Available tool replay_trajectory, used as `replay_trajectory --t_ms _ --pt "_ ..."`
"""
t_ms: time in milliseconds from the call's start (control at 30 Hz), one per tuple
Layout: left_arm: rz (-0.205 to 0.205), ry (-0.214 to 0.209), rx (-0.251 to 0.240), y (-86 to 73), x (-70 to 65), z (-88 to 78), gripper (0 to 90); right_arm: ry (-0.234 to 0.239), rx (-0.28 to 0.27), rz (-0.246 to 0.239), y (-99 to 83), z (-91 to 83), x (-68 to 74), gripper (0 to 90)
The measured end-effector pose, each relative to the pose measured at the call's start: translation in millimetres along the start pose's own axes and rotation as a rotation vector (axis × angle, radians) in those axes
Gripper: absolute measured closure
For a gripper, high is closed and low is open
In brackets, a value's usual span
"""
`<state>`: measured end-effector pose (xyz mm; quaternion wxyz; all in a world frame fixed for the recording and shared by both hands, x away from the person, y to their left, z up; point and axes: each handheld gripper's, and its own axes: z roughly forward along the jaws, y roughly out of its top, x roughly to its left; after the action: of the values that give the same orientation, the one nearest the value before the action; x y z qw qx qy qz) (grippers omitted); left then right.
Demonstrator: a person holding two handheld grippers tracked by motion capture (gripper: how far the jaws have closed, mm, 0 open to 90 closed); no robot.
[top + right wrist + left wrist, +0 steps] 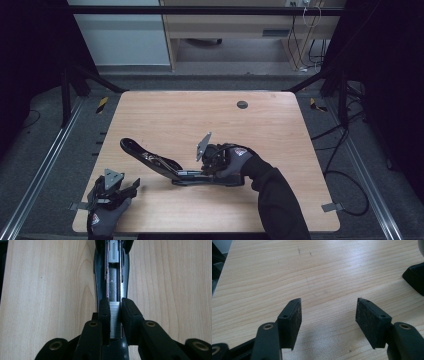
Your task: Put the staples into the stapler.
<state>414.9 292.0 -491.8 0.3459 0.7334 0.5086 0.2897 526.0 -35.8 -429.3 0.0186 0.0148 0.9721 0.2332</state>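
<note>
Right gripper (115,315) fingers clamped on staple strip (115,320) over the open stapler (165,165); a tilt jams it. Left gripper (328,315) fingers apart, well left of stapler.

Wooden table (165,107), light grain, rounded corners, centre of frame; dark round grommet (242,104) near its far edge. Grey floor (55,165) around it, metal rails (37,172) at left and right. Black frame bar (200,10) across top. Pale wooden desk (225,25) upper centre; cables (312,47) hanging upper right. Dark curtains both sides.
</note>
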Motion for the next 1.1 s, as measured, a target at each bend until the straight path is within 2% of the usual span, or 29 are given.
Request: replay_trajectory --t_ms 200,333,1100 --pt "0.003 0.000 0.002 0.0 0.3 0.1 37.3 -0.006 -0.016 0.006 -1.1 -1.2 0.6 78.2" --pt "0.002 0.001 0.001 0.0 0.1 0.2 37.3 0.004 -0.037 -0.006 -1.7 -5.5 0.5 78.2" --pt "0.003 0.000 0.003 -0.2 0.5 0.4 37.3 0.011 -0.037 0.010 -2.3 0.3 -0.9 78.2"
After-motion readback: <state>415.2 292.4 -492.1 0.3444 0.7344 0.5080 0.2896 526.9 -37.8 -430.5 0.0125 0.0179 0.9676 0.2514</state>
